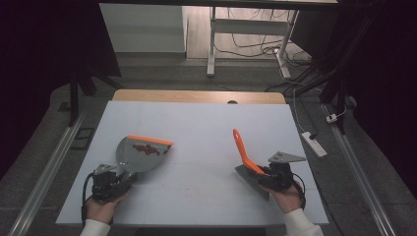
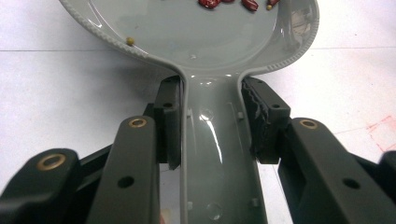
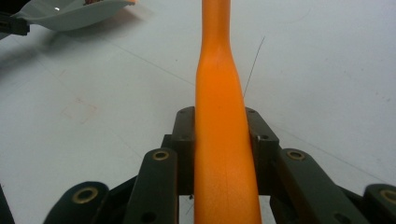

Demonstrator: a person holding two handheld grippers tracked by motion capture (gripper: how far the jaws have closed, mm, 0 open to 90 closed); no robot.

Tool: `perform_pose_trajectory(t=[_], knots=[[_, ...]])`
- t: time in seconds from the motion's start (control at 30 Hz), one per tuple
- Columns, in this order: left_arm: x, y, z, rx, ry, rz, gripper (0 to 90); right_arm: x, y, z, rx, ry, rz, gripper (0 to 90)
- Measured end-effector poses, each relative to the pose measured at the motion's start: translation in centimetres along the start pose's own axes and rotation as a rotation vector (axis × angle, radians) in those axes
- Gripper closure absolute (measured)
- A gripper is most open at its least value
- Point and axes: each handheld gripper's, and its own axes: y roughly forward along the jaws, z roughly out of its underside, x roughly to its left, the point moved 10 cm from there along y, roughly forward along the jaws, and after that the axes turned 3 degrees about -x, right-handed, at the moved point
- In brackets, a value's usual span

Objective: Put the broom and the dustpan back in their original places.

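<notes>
1. Grey plastic leads the way: the dustpan (image 1: 140, 153) sits toward the near left corner of the white tabletop (image 1: 196, 128), its orange front lip pointing at the far edge.
2. Left gripper (image 1: 118, 178) is clamped tight on the dustpan's handle, and in the left gripper view the handle (image 2: 219, 154) runs straight up between the two black jaws, with a pad pressing on each flank.
3. Inside the pan, small red pieces (image 1: 146, 149) lie close to the orange lip; the left gripper view catches a few of them (image 2: 208, 3) at the top, plus one tiny yellowish bead (image 2: 130, 41) resting by the ribbed rim.
4. Over to the near right corner: the brush (image 1: 248, 169), with its orange handle rising and slanting toward the far edge and its dark bristle head down against the tabletop.
5. Right gripper (image 1: 268, 173) is closed hard on that orange handle, low down near the bristle head.
6. From the right gripper view, the handle (image 3: 223, 140) stands dead centre between the jaws, squeezed from both sides, and narrows as it climbs away.
7. Brush and dustpan are well apart, with bare white tabletop between them.
8. Both of the person's hands grip their tools right at the near edge, white sleeves just peeking in.
9. Top left of the right gripper view, the dustpan's pale shell (image 3: 70, 16) shows across the tabletop.
</notes>
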Motion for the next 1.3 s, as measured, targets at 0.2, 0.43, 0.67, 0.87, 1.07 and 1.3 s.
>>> perform_pose_trajectory(t=[0.2, 0.43, 0.67, 0.87, 1.07, 1.3], knots=[[0.3, 0.2, 0.1, 0.008, -0.017, -0.018, 60.5, -0.3, 0.4, 0.3, 0.020, 0.016, 0.005, 70.0], [0.6, 0.4, 0.3, 0.020, -0.031, -0.042, 60.5, -0.8, 0.9, 0.8, 0.055, 0.017, 0.025, 70.0], [0.6, 0.7, 0.6, 0.038, -0.034, -0.052, 60.5, -1.7, 1.1, 1.0, 0.072, 0.023, 0.054, 69.9], [0.4, 1.0, 0.9, 0.058, -0.034, -0.049, 60.5, -2.8, 1.2, 1.0, 0.082, 0.046, 0.067, 69.1], [0.2, 1.2, 1.3, 0.082, -0.028, -0.033, 60.3, -3.9, 1.6, 1.2, 0.104, 0.067, 0.074, 65.7], [0.1, 1.1, 1.3, 0.079, -0.020, -0.014, 56.9, -5.0, 2.0, 1.7, 0.146, 0.070, 0.103, 56.4]])
